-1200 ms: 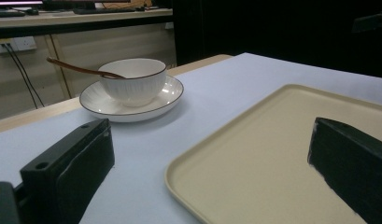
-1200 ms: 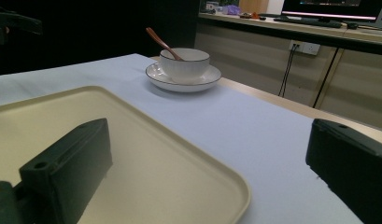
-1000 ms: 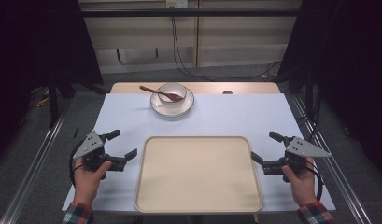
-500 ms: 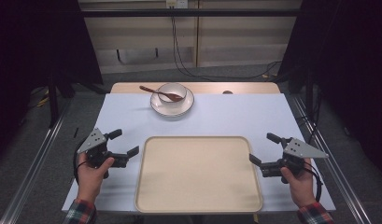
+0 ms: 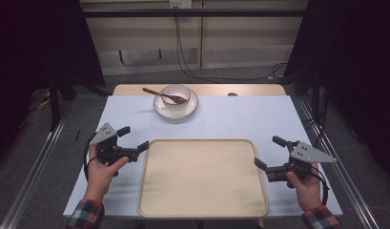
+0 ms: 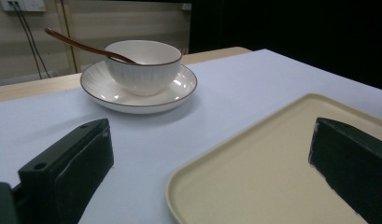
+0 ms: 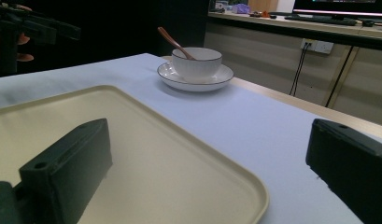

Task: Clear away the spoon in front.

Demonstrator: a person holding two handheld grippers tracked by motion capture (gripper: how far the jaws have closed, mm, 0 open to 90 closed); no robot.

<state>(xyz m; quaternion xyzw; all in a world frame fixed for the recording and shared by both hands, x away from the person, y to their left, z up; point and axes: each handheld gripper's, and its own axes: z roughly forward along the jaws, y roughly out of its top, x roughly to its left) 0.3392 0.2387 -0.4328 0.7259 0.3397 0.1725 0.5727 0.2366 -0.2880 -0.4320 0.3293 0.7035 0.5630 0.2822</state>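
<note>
We see a cream tray [image 5: 202, 179] lying flat near the front edge of the table [image 5: 240, 119], with nothing on it. The left tongs [image 5: 134, 138] hover just beside the tray's left rim, jaws spread wide and holding nothing. The right tongs [image 5: 270, 152] sit at the tray's right rim, also spread and holding nothing. Well beyond the tray, near the table's far edge, a white bowl [image 5: 176, 94] stands on a saucer [image 5: 176, 107], and a brown spoon [image 5: 164, 94] rests in the bowl, its handle angled out over the rim.
</note>
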